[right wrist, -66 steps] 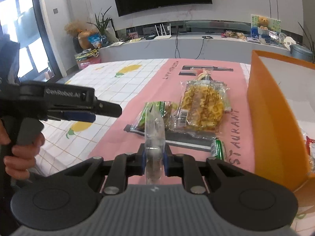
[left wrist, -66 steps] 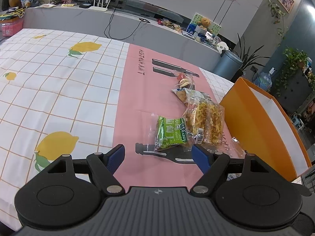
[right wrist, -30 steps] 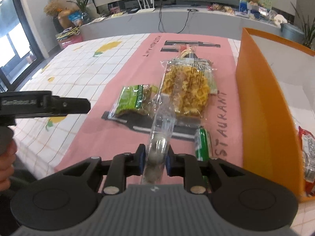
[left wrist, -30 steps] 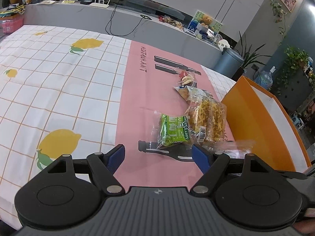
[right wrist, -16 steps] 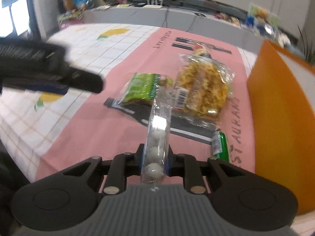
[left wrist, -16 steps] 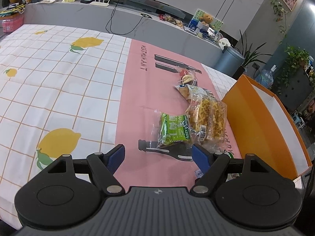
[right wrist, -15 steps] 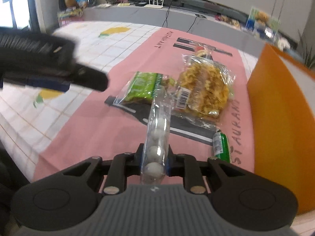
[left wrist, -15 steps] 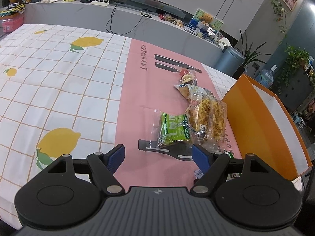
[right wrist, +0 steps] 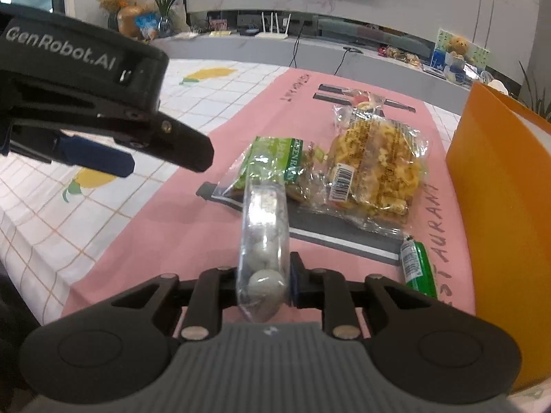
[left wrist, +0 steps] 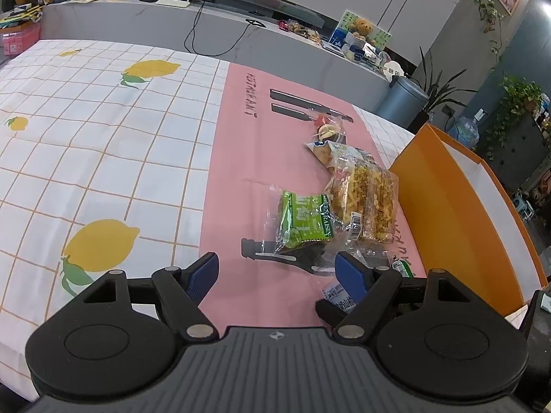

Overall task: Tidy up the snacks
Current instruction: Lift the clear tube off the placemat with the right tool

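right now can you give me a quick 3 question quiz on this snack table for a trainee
1. True or false: the left gripper holds a snack.
2. What sits between the right gripper's jaws? A) the green raisin pack B) a clear bag of pale round sweets C) the yellow noodle snack pack
3. Which side of the pink mat is the orange box on in the right wrist view?

Key: 1 false, it is open and empty. 2 B. 3 right.

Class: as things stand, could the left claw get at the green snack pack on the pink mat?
Probably yes. The left claw is open and empty, and the green pack lies just ahead of it on the pink mat, with nothing between them.
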